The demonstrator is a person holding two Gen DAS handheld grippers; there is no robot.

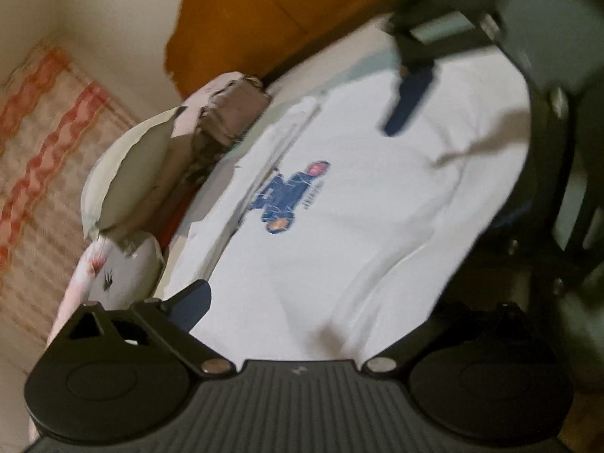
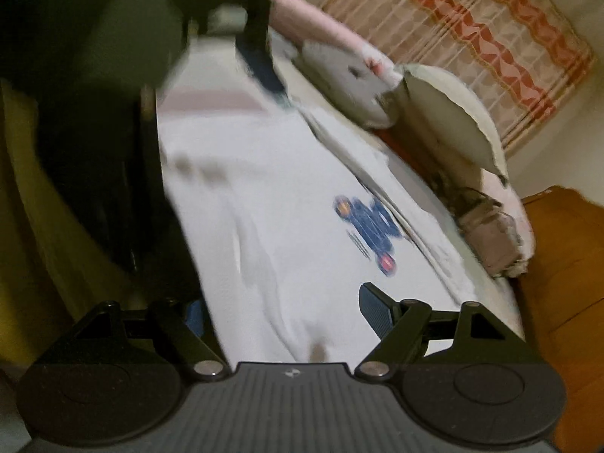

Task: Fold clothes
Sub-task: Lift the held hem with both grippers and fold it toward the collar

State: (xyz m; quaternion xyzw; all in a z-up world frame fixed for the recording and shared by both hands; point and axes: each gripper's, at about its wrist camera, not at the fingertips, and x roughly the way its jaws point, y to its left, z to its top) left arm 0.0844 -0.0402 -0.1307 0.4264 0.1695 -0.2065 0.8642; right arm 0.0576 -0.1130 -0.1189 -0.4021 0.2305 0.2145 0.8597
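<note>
Left wrist view: white shirt [image 1: 339,196] spread flat on the bed [image 1: 355,53], filling most of the frame. Chest print [image 1: 290,196] in blue with a red patch and an orange patch; a line of small lettering beside it, too blurred to read. Same print shows in the right wrist view [image 2: 368,234], again unreadable.

Left hand-held gripper [image 1: 302,324]: jaws spread wide, one blue pad [image 1: 194,304] visible at the left side, lying at the shirt's edge; the other pad is hidden in the dark at the right. White cloth lies between the jaws, but whether any of it is pinched cannot be told.

Right hand-held gripper [image 2: 290,315]: jaws also set wide, both blue pads [image 2: 375,311] in view, white fabric lying between them. No clamping visible.

Each wrist view shows the opposite tool at the shirt's far end, blurred.

Beside the shirt, along the bed's edge: a pale pillow [image 1: 124,173], a brown-grey bundle of cloth [image 1: 230,113], and a pink printed cover [image 1: 105,275]. Behind them, a wall hanging with red-orange bands [image 2: 472,34]. Orange wooden panel [image 1: 264,11] at the head of the bed.

A small embossed logo sits on each tool's ribbed body [image 2: 292,374]; not legible.
</note>
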